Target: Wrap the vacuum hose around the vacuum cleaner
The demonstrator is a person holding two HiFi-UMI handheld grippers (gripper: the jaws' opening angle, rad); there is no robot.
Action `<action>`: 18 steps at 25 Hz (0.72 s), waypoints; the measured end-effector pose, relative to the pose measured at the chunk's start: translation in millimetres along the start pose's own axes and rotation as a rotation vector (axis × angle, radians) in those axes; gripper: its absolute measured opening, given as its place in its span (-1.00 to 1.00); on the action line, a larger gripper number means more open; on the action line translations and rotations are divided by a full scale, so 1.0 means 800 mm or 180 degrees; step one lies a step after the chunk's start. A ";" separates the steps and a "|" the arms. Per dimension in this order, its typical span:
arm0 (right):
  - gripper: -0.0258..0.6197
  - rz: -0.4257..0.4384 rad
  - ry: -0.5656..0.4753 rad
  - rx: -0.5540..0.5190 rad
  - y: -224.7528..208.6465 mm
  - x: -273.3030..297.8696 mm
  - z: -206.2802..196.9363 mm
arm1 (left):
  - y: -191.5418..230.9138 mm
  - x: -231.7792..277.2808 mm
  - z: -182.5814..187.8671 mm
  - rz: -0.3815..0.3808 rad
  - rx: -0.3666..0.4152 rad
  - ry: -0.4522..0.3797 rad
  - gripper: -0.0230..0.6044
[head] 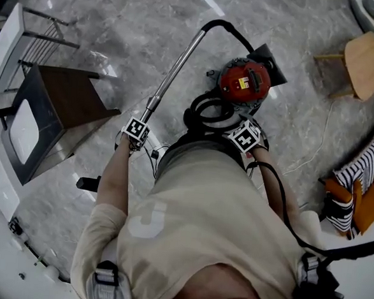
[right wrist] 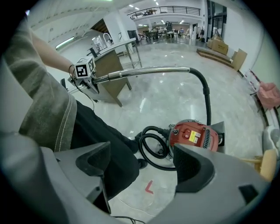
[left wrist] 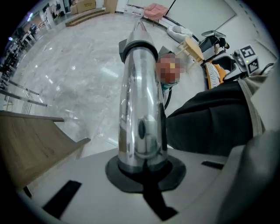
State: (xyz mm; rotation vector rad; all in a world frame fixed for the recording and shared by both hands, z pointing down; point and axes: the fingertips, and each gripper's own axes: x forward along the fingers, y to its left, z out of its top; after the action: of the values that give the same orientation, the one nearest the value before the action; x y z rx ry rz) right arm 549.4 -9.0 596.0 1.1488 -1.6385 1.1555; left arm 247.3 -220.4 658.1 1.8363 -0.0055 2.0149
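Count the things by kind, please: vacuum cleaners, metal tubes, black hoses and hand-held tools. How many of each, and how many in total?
vacuum cleaner: 1
metal tube: 1
black hose: 1
tools: 2 (left tool shut on the metal tube, right tool open and empty)
Total: 5

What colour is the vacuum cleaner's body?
The vacuum cleaner is red with a yellow label, clearest in the right gripper view.
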 end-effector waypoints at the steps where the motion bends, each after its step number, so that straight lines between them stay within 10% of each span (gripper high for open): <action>1: 0.48 0.0039 -0.0016 -0.0019 0.005 0.001 -0.005 | -0.005 0.000 -0.009 0.0001 -0.0022 0.0003 -0.92; 11: 0.48 0.0528 0.0157 0.0117 0.096 0.057 -0.083 | -0.048 0.016 -0.097 -0.0053 -0.0109 -0.0074 -0.91; 18: 0.48 0.0188 0.0267 0.0313 0.166 0.060 -0.079 | 0.026 0.025 -0.128 0.0034 0.0229 -0.0206 -0.91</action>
State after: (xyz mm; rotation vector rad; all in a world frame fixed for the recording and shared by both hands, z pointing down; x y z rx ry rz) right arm 416.5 63.0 627.0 1.1043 -1.5759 1.3172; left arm 142.9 -205.3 669.7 1.9490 0.0392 1.9859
